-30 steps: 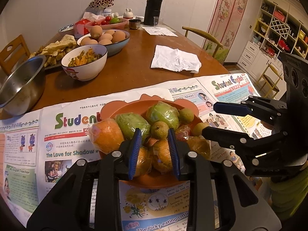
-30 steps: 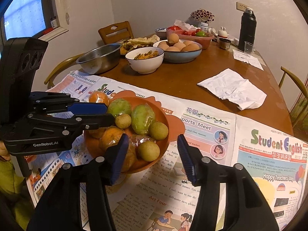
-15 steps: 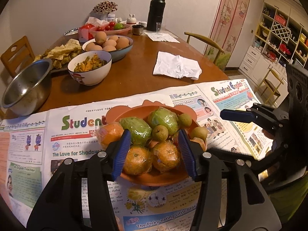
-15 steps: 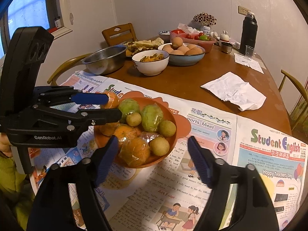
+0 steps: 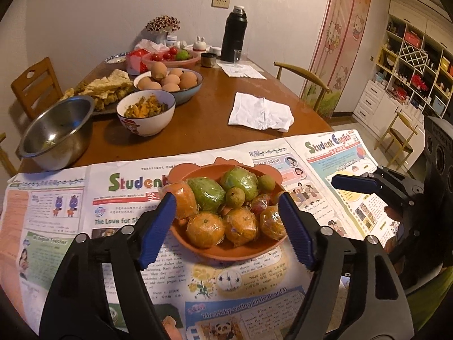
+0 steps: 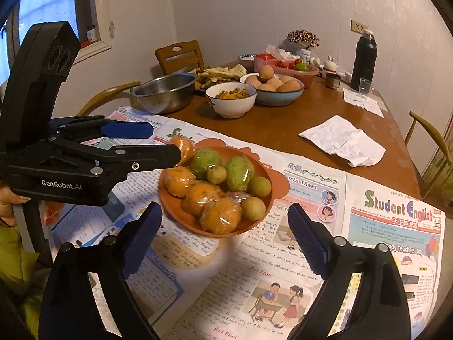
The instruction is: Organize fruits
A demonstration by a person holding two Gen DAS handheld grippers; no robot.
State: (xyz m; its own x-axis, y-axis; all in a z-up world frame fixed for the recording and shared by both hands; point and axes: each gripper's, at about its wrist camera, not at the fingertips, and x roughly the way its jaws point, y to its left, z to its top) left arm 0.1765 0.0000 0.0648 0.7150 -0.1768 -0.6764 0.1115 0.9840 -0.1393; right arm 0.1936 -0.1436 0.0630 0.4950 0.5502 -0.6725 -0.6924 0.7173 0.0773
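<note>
An orange plate (image 5: 226,250) (image 6: 181,215) sits on newspaper, piled with wrapped oranges (image 5: 204,228) (image 6: 219,216), green wrapped fruits (image 5: 208,192) (image 6: 239,170) and small round brown-green fruits (image 5: 235,197) (image 6: 259,186). My left gripper (image 5: 228,226) is open and empty, held back from the plate's near rim with its fingers either side. It shows in the right wrist view (image 6: 158,144), left of the plate. My right gripper (image 6: 225,240) is open and empty, just short of the plate. It shows at the right in the left wrist view (image 5: 365,184).
Newspaper (image 5: 124,187) (image 6: 382,215) covers the near end of the wooden table. Beyond stand a steel bowl (image 5: 56,133), a white bowl of food (image 5: 145,112), a bowl of eggs (image 5: 170,80), a crumpled napkin (image 5: 260,112), a black flask (image 5: 233,34) and chairs.
Both grippers have opened wide and drawn back from the plate. The left gripper was nearly shut over the oranges a second ago; it holds nothing now.
</note>
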